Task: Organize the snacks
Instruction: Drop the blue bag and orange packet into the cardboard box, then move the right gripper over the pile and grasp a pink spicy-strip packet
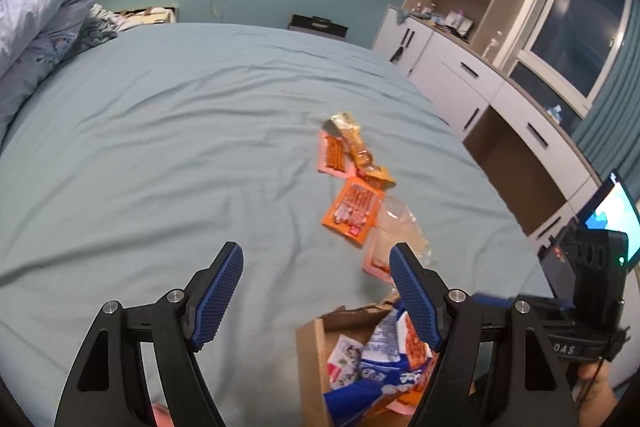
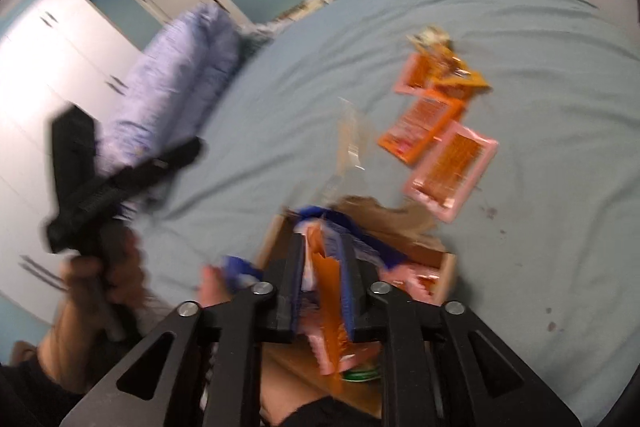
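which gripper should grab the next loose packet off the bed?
Left. The left gripper hangs open and empty above the sheet, near the orange packet. The right gripper has its jaws shut on a packet over the cardboard box.

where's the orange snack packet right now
In the left wrist view the orange snack packet lies flat on the bed sheet, right of centre, between the pink packet beyond it and the cardboard box nearer the camera.

Both views look forward along their tongs, low over the bed (image 1: 200,131), sharing the box (image 1: 316,347) and snacks (image 1: 352,215)
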A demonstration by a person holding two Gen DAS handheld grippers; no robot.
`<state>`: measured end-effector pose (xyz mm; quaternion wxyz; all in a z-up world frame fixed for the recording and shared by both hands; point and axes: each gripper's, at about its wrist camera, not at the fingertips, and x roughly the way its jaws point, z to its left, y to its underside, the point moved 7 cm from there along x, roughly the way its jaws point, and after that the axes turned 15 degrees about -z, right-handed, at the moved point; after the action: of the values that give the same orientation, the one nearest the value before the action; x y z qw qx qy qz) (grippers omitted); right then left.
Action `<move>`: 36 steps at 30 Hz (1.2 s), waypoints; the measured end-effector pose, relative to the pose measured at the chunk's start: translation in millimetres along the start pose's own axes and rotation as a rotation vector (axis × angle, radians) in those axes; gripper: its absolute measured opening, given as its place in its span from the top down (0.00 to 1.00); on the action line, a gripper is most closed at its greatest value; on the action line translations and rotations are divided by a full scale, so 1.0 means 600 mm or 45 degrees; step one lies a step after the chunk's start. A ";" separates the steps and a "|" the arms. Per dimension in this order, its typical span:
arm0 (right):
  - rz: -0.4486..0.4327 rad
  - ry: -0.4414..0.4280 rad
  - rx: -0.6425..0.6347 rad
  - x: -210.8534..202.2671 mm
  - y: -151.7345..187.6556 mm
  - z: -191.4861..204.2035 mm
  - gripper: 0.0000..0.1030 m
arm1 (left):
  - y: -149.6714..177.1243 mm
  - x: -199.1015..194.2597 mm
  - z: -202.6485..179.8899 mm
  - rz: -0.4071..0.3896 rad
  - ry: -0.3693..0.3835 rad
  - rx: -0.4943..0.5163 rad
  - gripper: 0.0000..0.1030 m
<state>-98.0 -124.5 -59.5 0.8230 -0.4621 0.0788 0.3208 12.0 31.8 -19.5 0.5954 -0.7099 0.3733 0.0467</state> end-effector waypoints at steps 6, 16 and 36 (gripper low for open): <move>-0.226 0.185 0.075 -0.032 -0.055 -0.041 0.34 | 0.015 -0.001 0.010 0.068 -0.069 0.027 0.26; -0.011 0.411 0.246 0.030 -0.072 -0.125 0.27 | 0.026 0.011 0.026 0.135 -0.132 0.031 0.26; 0.374 0.543 -0.213 0.307 -0.091 -0.110 0.38 | 0.045 0.071 0.046 0.272 -0.161 0.042 0.26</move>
<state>89.6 -114.5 -136.4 0.6913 -0.5694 0.2898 0.3376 36.9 35.4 -71.2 0.6210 -0.6518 0.4093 0.1484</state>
